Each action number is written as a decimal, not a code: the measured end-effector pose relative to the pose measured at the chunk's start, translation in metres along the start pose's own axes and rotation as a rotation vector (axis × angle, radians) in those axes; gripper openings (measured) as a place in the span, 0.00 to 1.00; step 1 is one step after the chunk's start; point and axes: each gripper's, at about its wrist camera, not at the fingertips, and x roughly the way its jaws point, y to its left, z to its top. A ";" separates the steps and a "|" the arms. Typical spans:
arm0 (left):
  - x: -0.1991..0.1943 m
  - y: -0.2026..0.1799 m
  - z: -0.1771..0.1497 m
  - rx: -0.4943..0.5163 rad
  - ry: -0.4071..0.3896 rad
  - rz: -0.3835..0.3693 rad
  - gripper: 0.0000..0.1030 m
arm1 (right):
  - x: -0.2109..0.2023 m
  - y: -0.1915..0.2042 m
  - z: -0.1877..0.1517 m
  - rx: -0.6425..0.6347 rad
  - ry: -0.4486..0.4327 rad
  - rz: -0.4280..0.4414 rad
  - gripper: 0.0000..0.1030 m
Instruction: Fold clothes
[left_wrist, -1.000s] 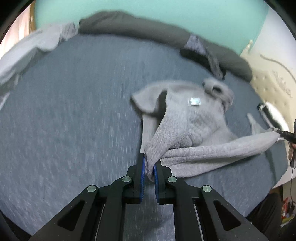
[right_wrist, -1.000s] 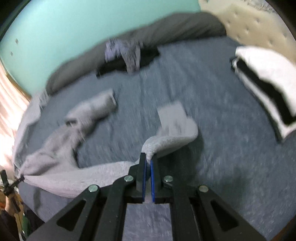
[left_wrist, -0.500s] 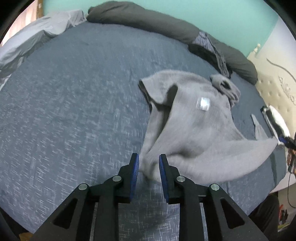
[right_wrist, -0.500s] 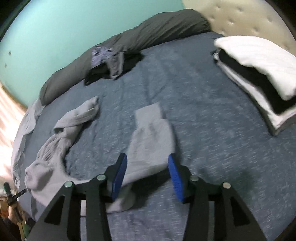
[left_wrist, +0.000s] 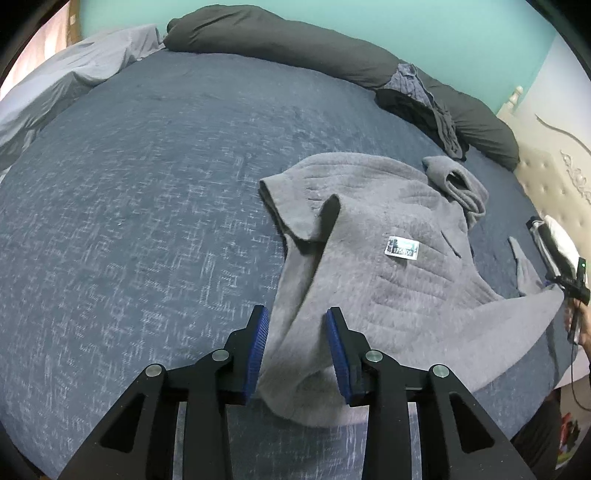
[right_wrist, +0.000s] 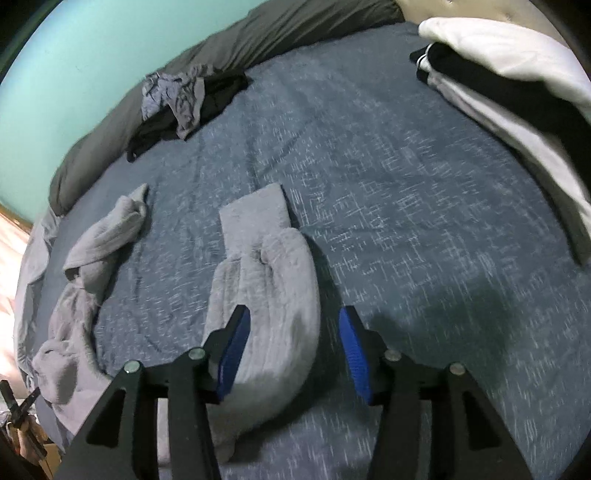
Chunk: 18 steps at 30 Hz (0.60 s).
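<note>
Both grippers hang with fingers apart, gripping nothing: the left gripper (left_wrist: 297, 347) straddles the near hem of the grey sweater (left_wrist: 388, 266), the right gripper (right_wrist: 291, 354) a sleeve (right_wrist: 266, 280). The sweater lies rumpled and twisted across the blue bed (left_wrist: 129, 221). Folding over these creases would probably trap them. Farther back, a folded stack (right_wrist: 517, 92) waits.

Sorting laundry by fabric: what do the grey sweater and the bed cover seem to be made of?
Grey sweater: looks like soft fleece or brushed knit, matte, with a fuzzy nap and stitched ribs; the fibre is unclear. Bed cover: seems a woven blue textile, flat and matte, with pale crosshatch flecks.
</note>
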 end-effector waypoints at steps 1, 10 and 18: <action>0.002 -0.002 0.001 0.000 0.000 0.000 0.35 | 0.005 0.001 0.001 -0.006 0.012 -0.004 0.50; 0.005 -0.005 0.007 0.008 0.002 -0.001 0.35 | -0.009 0.008 0.003 -0.065 0.004 -0.045 0.05; -0.004 -0.011 0.006 -0.001 -0.017 -0.031 0.35 | -0.091 0.014 0.008 -0.113 -0.093 -0.105 0.03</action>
